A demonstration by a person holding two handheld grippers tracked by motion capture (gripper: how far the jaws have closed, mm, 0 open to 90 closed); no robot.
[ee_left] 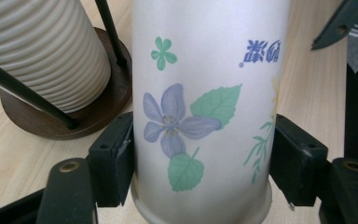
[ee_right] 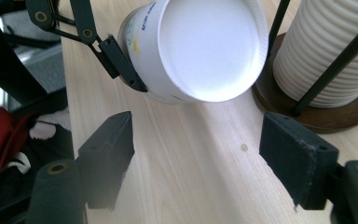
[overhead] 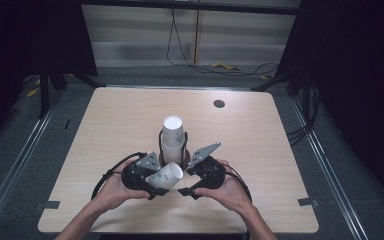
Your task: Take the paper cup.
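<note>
A white paper cup (overhead: 165, 176) printed with flowers lies tilted in my left gripper (overhead: 156, 184), which is shut on it near its rim. In the left gripper view the cup (ee_left: 205, 116) stands between the two black pads (ee_left: 114, 158), and both press its sides. My right gripper (overhead: 184, 180) faces it from the right. The right gripper view has the cup's open mouth (ee_right: 209, 46) just beyond my open right gripper (ee_right: 196, 154), with nothing between its jaws. A stack of ribbed white cups (overhead: 172, 137) stands upside down in a wire holder just behind both grippers.
The holder's round wooden base (ee_left: 98, 112) and black rods (ee_right: 335, 65) stand close to the held cup. The light wood table (overhead: 120, 115) has a dark round grommet (overhead: 219, 103) at the far right. Red cloth (ee_right: 0, 140) lies beyond the table's near edge.
</note>
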